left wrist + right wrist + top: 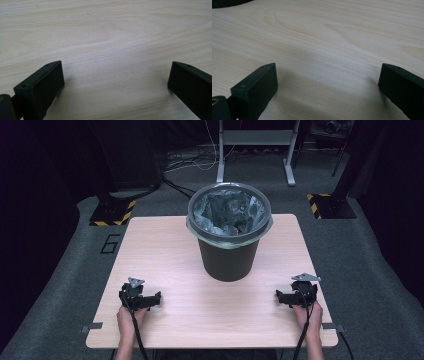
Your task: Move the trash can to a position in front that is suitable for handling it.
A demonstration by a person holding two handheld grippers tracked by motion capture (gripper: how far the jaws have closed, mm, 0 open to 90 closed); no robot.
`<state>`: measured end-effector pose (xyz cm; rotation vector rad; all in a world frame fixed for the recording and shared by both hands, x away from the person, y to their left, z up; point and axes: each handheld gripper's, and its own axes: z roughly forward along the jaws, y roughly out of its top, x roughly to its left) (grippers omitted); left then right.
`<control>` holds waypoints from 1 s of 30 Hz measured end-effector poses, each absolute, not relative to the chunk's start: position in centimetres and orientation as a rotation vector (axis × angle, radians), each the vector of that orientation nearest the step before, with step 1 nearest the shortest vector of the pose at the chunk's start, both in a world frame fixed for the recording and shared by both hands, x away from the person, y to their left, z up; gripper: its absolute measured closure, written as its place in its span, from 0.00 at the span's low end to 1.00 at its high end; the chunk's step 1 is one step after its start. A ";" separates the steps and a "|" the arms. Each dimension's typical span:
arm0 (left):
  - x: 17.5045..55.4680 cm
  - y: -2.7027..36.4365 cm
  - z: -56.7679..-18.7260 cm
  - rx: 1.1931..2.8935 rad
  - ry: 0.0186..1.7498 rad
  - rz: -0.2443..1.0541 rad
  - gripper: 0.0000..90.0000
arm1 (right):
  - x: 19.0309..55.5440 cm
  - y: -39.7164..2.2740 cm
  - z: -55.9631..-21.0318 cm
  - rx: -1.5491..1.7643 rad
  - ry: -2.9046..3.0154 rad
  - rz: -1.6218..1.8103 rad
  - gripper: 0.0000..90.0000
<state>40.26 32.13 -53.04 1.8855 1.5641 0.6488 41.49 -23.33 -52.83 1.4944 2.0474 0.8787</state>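
Grey carpet (380, 270) runs out around everything, dark at the edges, with yellow-and-black striped stand feet (112, 212) off the far corners and a pale metal frame (255, 140) standing behind. Front and centre sits the light wooden counter (165, 250), its grain clean and bright. On its far half, right in the middle, stands the dark bin (229, 257), upright, its rim wrapped in a clear plastic liner (229, 212) that crumples down inside. It is well apart from both hands.

Down at the near edge, the person's forearms come up onto the counter. The left tongs (152, 299) rest near the near-left corner, pointing inward toward the middle, cable trailing back along the wrist. The right tongs (281, 296) mirror them near the near-right corner, also pointing inward, grey three-cornered plate on top.

Now the close looks: in the left gripper view, the left tongs (116, 75) are spread wide, two black jaws low at either side with bare wood between them. Same story in the right gripper view, where the right tongs (327, 76) are spread wide over bare wood, pinching nothing, with a dark sliver in the top-left corner.
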 end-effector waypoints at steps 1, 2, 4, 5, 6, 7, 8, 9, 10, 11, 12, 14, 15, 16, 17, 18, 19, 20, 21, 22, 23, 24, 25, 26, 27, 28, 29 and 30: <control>40.3 32.1 -53.0 1.885 1.564 0.649 0.00 | 41.5 -23.3 -52.8 1.494 2.047 0.879 0.02; 40.3 32.1 -53.0 1.887 1.563 0.648 0.01 | 41.5 -23.3 -52.8 1.495 2.047 0.880 0.02; 40.3 32.1 -52.9 1.894 1.570 0.638 0.01 | 41.5 -23.3 -52.8 1.495 2.046 0.878 0.02; 40.4 32.1 -52.9 1.903 1.571 0.632 0.01 | 41.5 -23.3 -52.8 1.495 2.046 0.878 0.02; 40.4 32.1 -52.8 1.908 1.573 0.626 0.01 | 41.5 -23.3 -52.8 1.494 2.046 0.879 0.02; 40.4 32.1 -52.8 1.908 1.573 0.626 0.02 | 41.5 -23.3 -52.8 1.494 2.046 0.879 0.02; 40.6 32.0 -52.5 1.899 1.558 0.579 0.02 | 41.5 -23.3 -52.8 1.495 2.046 0.879 0.02; 40.6 32.0 -52.5 1.899 1.558 0.579 0.03 | 41.5 -23.3 -52.8 1.495 2.046 0.879 0.02; 40.8 31.8 -52.0 1.895 1.539 0.575 0.03 | 41.5 -23.3 -52.8 1.494 2.047 0.878 0.02; 40.9 31.6 -51.7 1.898 1.535 0.572 0.03 | 41.5 -23.3 -52.8 1.494 2.046 0.878 0.02; 41.0 31.5 -51.4 1.905 1.522 0.566 0.03 | 41.5 -23.3 -52.8 1.494 2.046 0.878 0.02; 41.3 31.2 -50.6 1.909 1.498 0.553 0.04 | 41.5 -23.3 -52.8 1.494 2.046 0.880 0.02; 41.5 31.0 -50.3 1.911 1.488 0.543 0.04 | 41.5 -23.3 -52.8 1.494 2.046 0.880 0.02; 41.6 30.9 -49.9 1.913 1.479 0.542 0.04 | 41.5 -23.3 -52.8 1.494 2.046 0.879 0.02; 41.7 30.8 -49.6 1.918 1.468 0.541 0.04 | 41.5 -23.3 -52.8 1.495 2.046 0.879 0.02; 41.9 30.6 -49.2 1.923 1.459 0.535 0.04 | 41.5 -23.3 -52.8 1.494 2.046 0.880 0.02; 41.9 30.6 -49.2 1.923 1.459 0.535 0.04 | 41.5 -23.3 -52.8 1.494 2.047 0.880 0.02; 42.2 30.3 -48.6 1.922 1.441 0.528 0.04 | 41.5 -23.3 -52.8 1.494 2.046 0.879 0.02; 42.2 30.3 -48.6 1.922 1.441 0.528 0.05 | 41.5 -23.3 -52.8 1.494 2.046 0.879 0.02; 42.5 30.0 -48.0 1.931 1.424 0.528 0.05 | 41.5 -23.3 -52.8 1.494 2.046 0.879 0.02; 42.5 30.0 -48.0 1.931 1.424 0.528 0.05 | 41.5 -23.3 -52.8 1.494 2.046 0.880 0.02; 42.8 29.7 -47.3 1.926 1.406 0.519 0.05 | 41.5 -23.3 -52.8 1.494 2.046 0.878 0.02; 42.8 29.7 -47.3 1.926 1.406 0.519 0.05 | 41.5 -23.3 -52.8 1.494 2.046 0.878 0.02; 43.1 29.4 -46.8 1.937 1.391 0.510 0.05 | 41.5 -23.3 -52.8 1.494 2.046 0.879 0.02; 43.3 29.3 -46.6 1.938 1.382 0.511 0.05 | 41.5 -23.3 -52.8 1.495 2.046 0.879 0.02; 43.4 29.3 -46.4 1.948 1.377 0.509 0.05 | 41.5 -23.3 -52.8 1.494 2.046 0.879 0.02; 43.4 29.3 -46.4 1.948 1.377 0.509 0.05 | 41.5 -23.3 -52.8 1.494 2.046 0.879 0.02; 43.6 29.1 -46.1 1.950 1.369 0.505 0.05 | 41.5 -23.3 -52.8 1.494 2.046 0.880 0.02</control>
